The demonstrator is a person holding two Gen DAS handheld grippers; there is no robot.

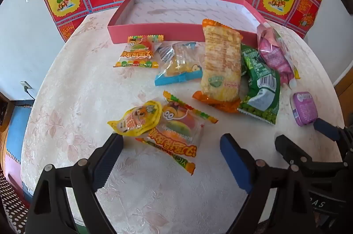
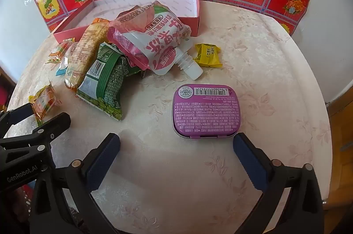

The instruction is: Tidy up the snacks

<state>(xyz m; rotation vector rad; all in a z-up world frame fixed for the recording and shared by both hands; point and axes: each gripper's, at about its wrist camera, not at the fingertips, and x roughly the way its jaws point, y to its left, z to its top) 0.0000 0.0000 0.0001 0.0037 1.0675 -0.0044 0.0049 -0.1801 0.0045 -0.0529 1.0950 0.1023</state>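
Partly, the burger gummy packet [image 1: 176, 130] hides under the yellow pouch [image 1: 136, 118]; both grippers' fingers spread.

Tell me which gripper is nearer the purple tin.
Right. The right gripper is open just short of the purple tin, one fingertip beside its near corner. The left gripper is open farther left, at the gummy packets.

Bare tablecloth [image 2: 165, 167] between and just ahead of right gripper [image 2: 176, 145] fingers. Purple tin [image 2: 206, 110] directly ahead, blocking. Ahead-left, piled green pea bag [image 2: 106, 88] and pink pouch [image 2: 154, 42]. Left gripper [image 1: 172, 143] spread wide: gummy packet [image 1: 178, 130] between fingertips.
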